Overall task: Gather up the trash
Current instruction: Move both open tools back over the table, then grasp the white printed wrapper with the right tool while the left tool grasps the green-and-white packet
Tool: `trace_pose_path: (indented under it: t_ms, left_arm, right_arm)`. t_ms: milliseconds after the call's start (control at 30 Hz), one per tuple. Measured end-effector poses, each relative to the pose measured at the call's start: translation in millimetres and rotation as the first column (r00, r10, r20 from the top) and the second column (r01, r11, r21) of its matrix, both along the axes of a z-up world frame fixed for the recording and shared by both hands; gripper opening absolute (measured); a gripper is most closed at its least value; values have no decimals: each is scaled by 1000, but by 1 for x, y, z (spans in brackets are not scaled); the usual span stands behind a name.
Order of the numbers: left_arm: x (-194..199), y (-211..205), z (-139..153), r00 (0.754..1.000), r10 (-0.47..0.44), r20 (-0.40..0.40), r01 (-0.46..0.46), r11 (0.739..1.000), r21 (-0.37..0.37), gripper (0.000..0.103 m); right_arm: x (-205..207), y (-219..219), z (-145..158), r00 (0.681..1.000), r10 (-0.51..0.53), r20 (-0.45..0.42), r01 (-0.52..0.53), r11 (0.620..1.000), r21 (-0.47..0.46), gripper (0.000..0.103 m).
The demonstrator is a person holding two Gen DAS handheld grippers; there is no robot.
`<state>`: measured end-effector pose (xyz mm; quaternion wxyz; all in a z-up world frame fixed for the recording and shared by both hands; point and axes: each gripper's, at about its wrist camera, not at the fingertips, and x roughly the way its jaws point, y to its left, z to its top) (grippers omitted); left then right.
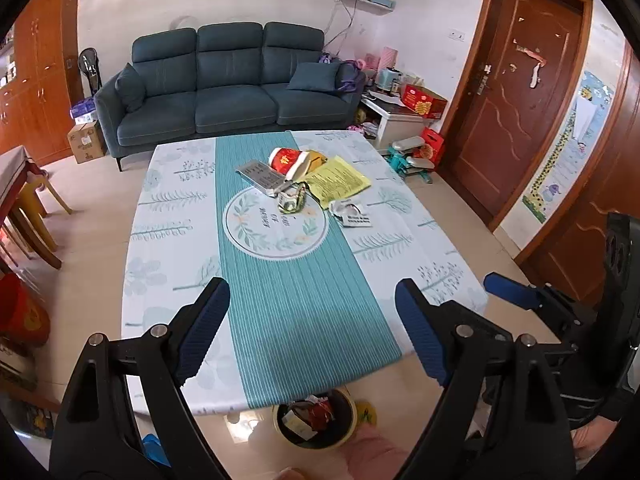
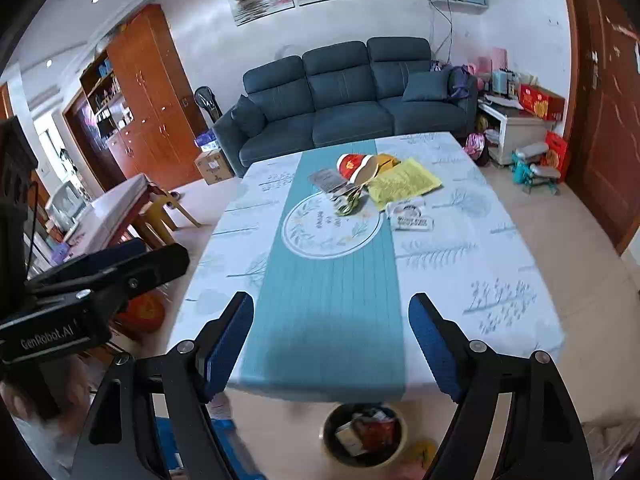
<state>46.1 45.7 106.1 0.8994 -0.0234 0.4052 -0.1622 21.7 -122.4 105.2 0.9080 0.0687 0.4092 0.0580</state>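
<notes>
Trash lies in a heap on the far half of the table (image 1: pixel 452 280) (image 2: pixel 500 264): a red paper cup (image 1: pixel 285 159) (image 2: pixel 349 165) on its side, a yellow sheet (image 1: pixel 338 181) (image 2: pixel 404 184), a grey flat pack (image 1: pixel 259 173) (image 2: pixel 329 181), a crumpled green wrapper (image 1: pixel 293 201) (image 2: pixel 347 205) and a white blister pack (image 1: pixel 352 214) (image 2: pixel 410 218). A round bin (image 1: pixel 316 420) (image 2: pixel 364 436) holding wrappers stands on the floor by the near edge. My left gripper (image 1: pixel 310 320) and right gripper (image 2: pixel 332 340) hang open and empty above the near edge, side by side.
A blue sofa (image 1: pixel 224 80) (image 2: pixel 352 100) stands behind the table. Wooden chairs (image 1: pixel 28 216) and a second table (image 2: pixel 116 212) are at the left. A brown door (image 1: pixel 516 92), a white side cabinet (image 1: pixel 396 120) and a red box (image 1: pixel 424 100) fill the right.
</notes>
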Motion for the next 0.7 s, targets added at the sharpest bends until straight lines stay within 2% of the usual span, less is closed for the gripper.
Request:
trace_pose_path:
  t_ms: [100, 233, 400, 467, 533, 600, 700]
  left_arm:
    - [23, -6, -6, 1000, 14, -10, -14, 1000, 4, 83]
    - [62, -20, -23, 999, 36, -31, -35, 999, 23, 83]
    - [134, -44, -57, 992, 51, -114, -48, 998, 30, 83]
    - [166, -53, -75, 985, 66, -159, -62, 998, 32, 83]
    - [201, -61, -98, 973, 80, -217, -76, 997, 29, 83]
    - [232, -70, -117, 960, 94, -264, -90, 996, 27, 83]
    - [277, -84, -147, 941, 109, -319, -104, 994, 34, 83]
  right_arm:
    - [29, -9, -6, 999, 31, -14, -31, 999, -24, 82]
    - [76, -25, -23, 993, 111, -31, -114, 990, -82, 88]
    - [151, -48, -60, 961, 260, -94, -271, 951, -150, 89]
    - [186, -58, -82, 936, 326, -132, -346, 919, -186, 90]
    - [220, -65, -104, 899, 405, -166, -435, 870, -233, 90]
    - [248, -72, -123, 855, 483, -190, -519, 811, -269, 90]
    - [283, -80, -151, 766, 600, -233, -643, 710, -286, 90]
